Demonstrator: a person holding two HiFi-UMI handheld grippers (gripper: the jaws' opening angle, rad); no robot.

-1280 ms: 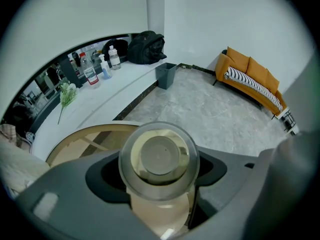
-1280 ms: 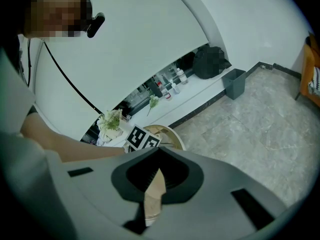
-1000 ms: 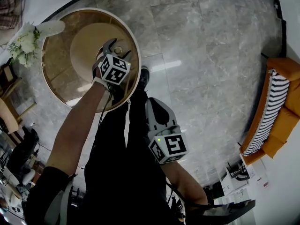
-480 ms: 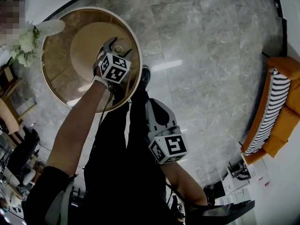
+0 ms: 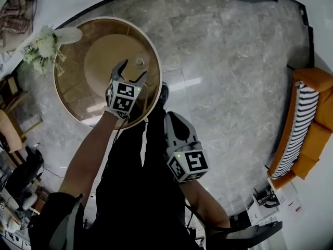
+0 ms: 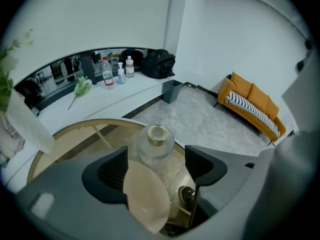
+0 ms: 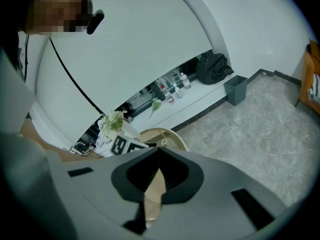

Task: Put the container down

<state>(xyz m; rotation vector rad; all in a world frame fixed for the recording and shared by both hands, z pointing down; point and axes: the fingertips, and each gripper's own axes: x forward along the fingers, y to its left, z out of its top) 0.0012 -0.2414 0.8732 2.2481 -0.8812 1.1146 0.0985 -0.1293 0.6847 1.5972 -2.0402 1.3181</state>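
**Left gripper view: container is on the desk, jaws off it**

- Left hand-held gripper (image 6: 156, 153) has its jaws wide apart with nothing clamped. The head view shows the same spread over the round glass desk (image 5: 70, 95).
- Container (image 6: 156, 141) is a clear glass jar with a pale round lid. It stands upright on the desktop in line with the jaw gap, just past the tips. There is a visible gap to each jaw.
- In the head view the container (image 5: 139, 62) sits toward the right edge of the desk, just beyond the left hand-held gripper (image 5: 132, 71).
- Right hand-held gripper (image 7: 156, 169) has its jaws together and empty. In the head view it (image 5: 170, 117) hangs low by the person's legs, off the desk, over the marble floor (image 5: 234, 61).
- White flowers (image 5: 41, 48) are at the desk's far-left rim, and an orange sofa (image 5: 307, 134) stands well apart at the right.
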